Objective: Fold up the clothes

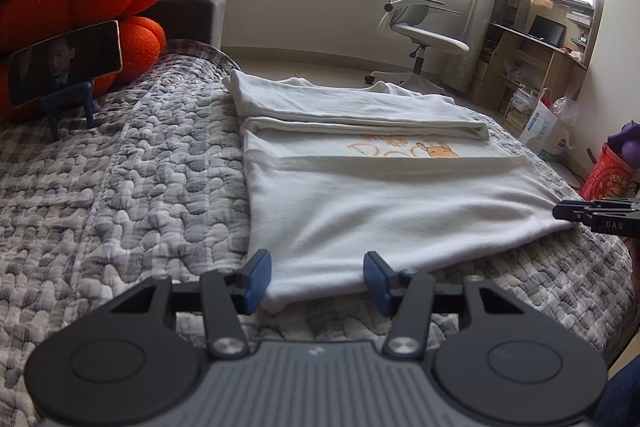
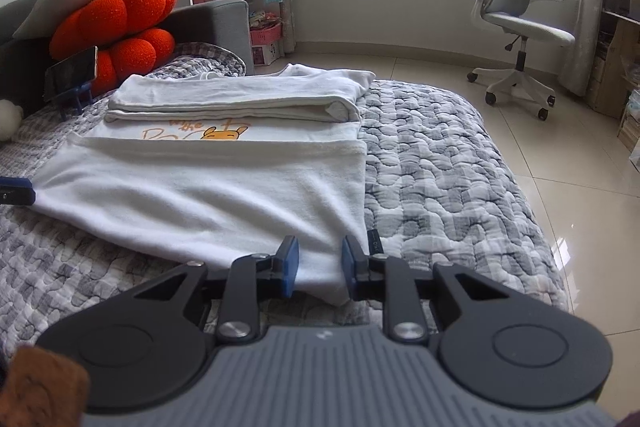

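Both tongs sit at the near hem of the white cotton T-shirt with an orange cartoon print [image 1: 360, 211], which lies partly folded on the grey-and-white quilted bedspread [image 1: 120, 187]; its far part is already doubled into a flat band, and the print shows in the strip between that band and the near panel. Left gripper [image 1: 318, 279] stands released, its blue pads [image 1: 256, 279] wide apart with the near left corner of the cloth lying between them and no pad pressing; right gripper [image 2: 320, 267] is narrower, its blue pads [image 2: 290, 267] flanking the near right corner, yet a gap shows on each side, so I judge it not clenched on the fabric.

Step in hand, as I read it, is taking both near corners to carry the panel over toward the folded band; to do it well, each set of pads should bite the corner itself, through every layer, before any lift; both hands should then rise together and travel evenly, so the hem stays straight and lands square on the band; a one-sided pull would skew the fold or drag the shirt across the bedspread.
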{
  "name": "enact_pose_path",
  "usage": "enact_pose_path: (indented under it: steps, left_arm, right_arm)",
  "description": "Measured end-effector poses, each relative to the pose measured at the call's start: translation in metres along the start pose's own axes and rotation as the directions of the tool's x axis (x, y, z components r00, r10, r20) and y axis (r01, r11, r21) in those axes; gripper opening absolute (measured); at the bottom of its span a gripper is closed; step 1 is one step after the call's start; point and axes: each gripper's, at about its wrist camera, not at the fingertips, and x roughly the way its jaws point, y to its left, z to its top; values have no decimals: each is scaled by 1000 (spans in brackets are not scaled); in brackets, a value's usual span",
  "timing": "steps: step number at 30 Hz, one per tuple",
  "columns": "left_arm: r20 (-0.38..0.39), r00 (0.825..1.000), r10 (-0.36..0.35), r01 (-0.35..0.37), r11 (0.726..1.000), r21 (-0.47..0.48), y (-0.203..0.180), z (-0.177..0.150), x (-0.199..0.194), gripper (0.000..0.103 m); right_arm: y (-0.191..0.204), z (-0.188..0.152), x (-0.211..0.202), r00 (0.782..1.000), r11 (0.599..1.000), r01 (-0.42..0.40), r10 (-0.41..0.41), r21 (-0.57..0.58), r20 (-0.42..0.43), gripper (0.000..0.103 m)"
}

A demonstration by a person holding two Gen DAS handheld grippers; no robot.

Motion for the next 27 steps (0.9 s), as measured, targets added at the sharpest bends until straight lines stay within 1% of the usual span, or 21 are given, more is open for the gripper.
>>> enact_pose_path:
  steps: [5,10,13,14,15,16,18,20,21,22,23,27]
  left_arm:
    - [24,999,22,-22,1000,16,-4,-4,1,55]
    - [12,1000,2,-2,1000,-24,2,-1,-1,55]
    - [6,1000,4,-4,1000,-10,1,0,-1,55]
    - [3,1000,9,-9,1000,-1,-1,-1,-1,55]
    - [1,1000,12,-12,1000,6,-2,0,-1,55]
    - [-3,1000,13,-13,1000,8,-3,0,0,55]
    - [-7,1000,5,-5,1000,-5,-1,3,-2,55]
    - [-9,1000,-1,1,1000,-27,3,6,-3,55]
    - [-9,1000,21,-21,999,-36,6,7,-4,59]
    - [-14,998,61,-61,997,-40,8,8,-4,64]
    - [-17,996,92,-93,995,-43,13,8,-4,65]
    - [-32,993,111,-113,991,-72,27,6,-3,66]
  right_arm:
    - [-2,-4,-2,1000,1000,1,-2,12,26,25]
    - [-3,-3,-4,999,1000,2,-2,8,32,24]
    - [-3,-7,-7,998,1000,19,-19,11,55,25]
    - [-3,-8,-7,998,999,35,-36,17,59,27]
    - [-5,-9,-8,996,998,59,-60,26,60,40]
    - [-7,-10,-8,996,997,69,-71,41,62,46]
    - [-15,-11,-9,997,995,46,-52,85,62,46]
    - [-17,-9,-9,997,995,45,-50,86,55,45]
    - [-16,-8,-9,997,996,52,-56,75,51,45]
    - [-14,-8,-8,997,996,64,-67,61,48,44]
    - [-14,-7,-7,996,996,71,-73,55,45,44]
    - [-15,-8,-6,996,995,74,-78,71,54,44]
